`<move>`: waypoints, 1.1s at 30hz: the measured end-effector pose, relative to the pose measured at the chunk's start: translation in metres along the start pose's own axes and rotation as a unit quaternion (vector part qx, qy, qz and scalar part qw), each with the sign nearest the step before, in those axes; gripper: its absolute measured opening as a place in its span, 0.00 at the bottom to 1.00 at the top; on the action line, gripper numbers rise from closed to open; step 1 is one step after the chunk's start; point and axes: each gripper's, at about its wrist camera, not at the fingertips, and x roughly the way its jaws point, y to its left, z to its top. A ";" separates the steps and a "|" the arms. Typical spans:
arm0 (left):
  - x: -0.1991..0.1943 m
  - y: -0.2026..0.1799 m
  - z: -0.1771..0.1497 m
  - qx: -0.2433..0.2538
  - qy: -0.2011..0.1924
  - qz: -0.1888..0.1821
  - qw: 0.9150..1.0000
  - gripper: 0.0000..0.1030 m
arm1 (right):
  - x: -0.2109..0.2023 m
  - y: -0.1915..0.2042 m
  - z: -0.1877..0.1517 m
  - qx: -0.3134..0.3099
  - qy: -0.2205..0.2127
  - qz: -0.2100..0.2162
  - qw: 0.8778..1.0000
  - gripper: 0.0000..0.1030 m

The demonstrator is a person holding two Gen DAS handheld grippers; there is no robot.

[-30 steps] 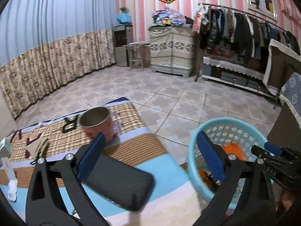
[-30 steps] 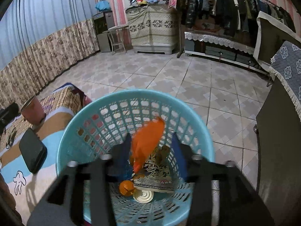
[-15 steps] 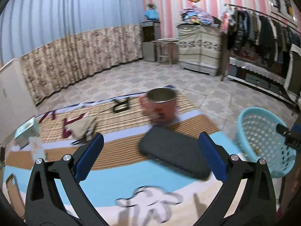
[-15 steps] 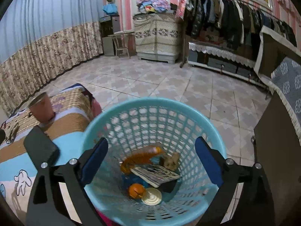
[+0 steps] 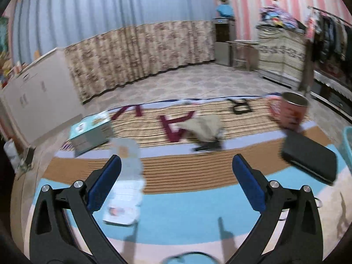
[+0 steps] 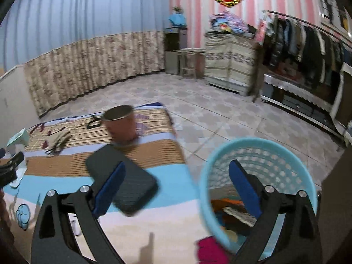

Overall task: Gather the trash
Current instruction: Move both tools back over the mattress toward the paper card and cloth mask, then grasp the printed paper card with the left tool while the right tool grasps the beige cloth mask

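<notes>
My left gripper is open and empty above the striped cloth of the table. A white wrapper lies by its left finger. A crumpled beige paper lies farther back. My right gripper is open and empty, between the table and a light blue basket that holds orange and paper trash. The basket's edge also shows in the left wrist view.
A pink cup, a black case and a teal box sit on the table. The cup and case also show in the right wrist view. Tiled floor lies beyond, with a clothes rack at the right.
My right gripper opened, dropped the orange trash into the basket, then drew back to the left. My left gripper swung left across the table toward the wrapper.
</notes>
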 end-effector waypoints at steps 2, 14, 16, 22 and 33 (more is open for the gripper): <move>0.010 0.019 -0.001 -0.016 0.009 0.010 1.000 0.95 | 0.002 0.013 -0.001 -0.006 0.000 0.011 1.000 0.90; 0.072 0.073 -0.002 -0.040 0.072 0.047 0.996 0.95 | 0.036 0.067 -0.014 -0.040 0.029 0.056 0.997 0.90; 0.079 0.073 0.001 -0.045 0.077 0.041 0.995 0.95 | 0.042 0.076 -0.015 -0.055 0.033 0.059 0.996 0.90; 0.100 0.073 0.001 -0.046 0.105 0.039 0.993 0.94 | 0.055 0.082 -0.024 -0.055 0.049 0.072 0.995 0.90; 0.103 0.077 -0.003 -0.041 0.125 -0.003 0.991 0.50 | 0.061 0.082 -0.024 -0.053 0.060 0.062 0.995 0.90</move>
